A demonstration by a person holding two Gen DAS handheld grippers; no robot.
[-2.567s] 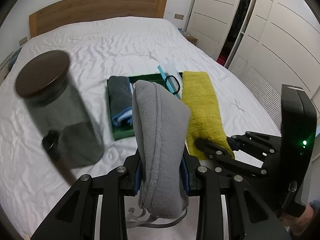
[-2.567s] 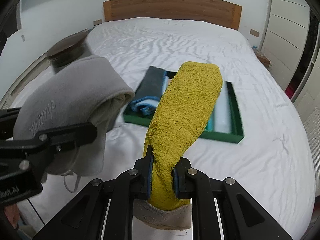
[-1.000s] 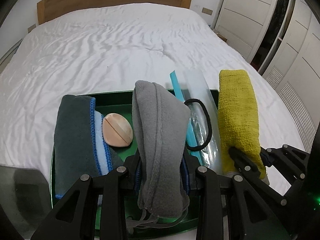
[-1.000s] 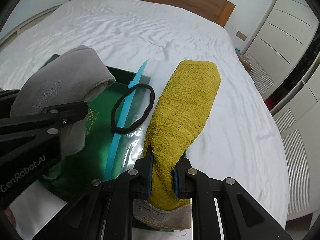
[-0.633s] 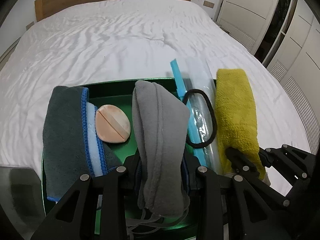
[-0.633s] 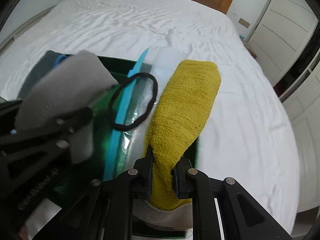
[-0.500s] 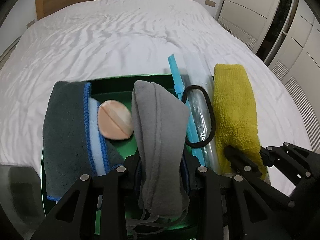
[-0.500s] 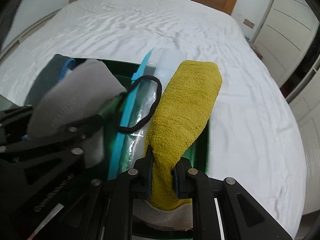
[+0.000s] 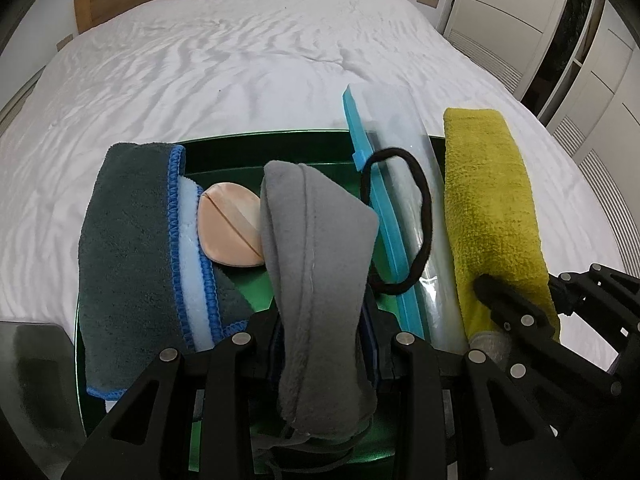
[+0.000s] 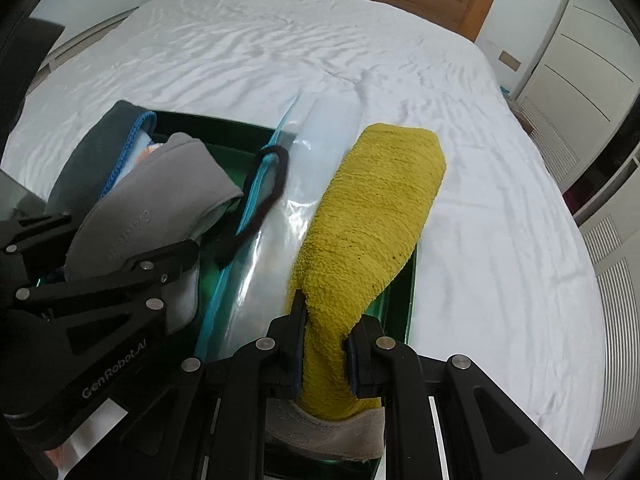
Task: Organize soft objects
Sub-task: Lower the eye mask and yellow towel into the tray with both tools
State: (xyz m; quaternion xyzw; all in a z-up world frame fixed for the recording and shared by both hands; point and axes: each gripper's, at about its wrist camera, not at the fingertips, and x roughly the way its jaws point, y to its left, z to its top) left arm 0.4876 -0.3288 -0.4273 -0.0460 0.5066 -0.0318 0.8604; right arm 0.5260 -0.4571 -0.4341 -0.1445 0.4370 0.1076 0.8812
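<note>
The left gripper (image 9: 320,344) fingers clamp the grey fleece (image 9: 316,256), which points lengthwise over the green tray (image 9: 256,140)'s open middle. The right gripper (image 10: 326,344) fingers pinch the yellow towel (image 10: 368,216) parallel, along the tray's right edge.

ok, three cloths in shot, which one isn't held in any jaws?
The dark grey towel with blue stitched edging, lying folded at the green tray's left end. The light grey fleece and yellow terry cloth are each clamped.

My left hand-held gripper (image 9: 324,344) is matte black, built of angular linkage bars with triangular cut-outs, silver round screw heads at each pivot and blue pads inside the fingers. My right hand-held gripper (image 10: 326,344) looks the same. At eight o'clock in its view, white "GenRobot.AI" lettering marks the left one's body.
</note>
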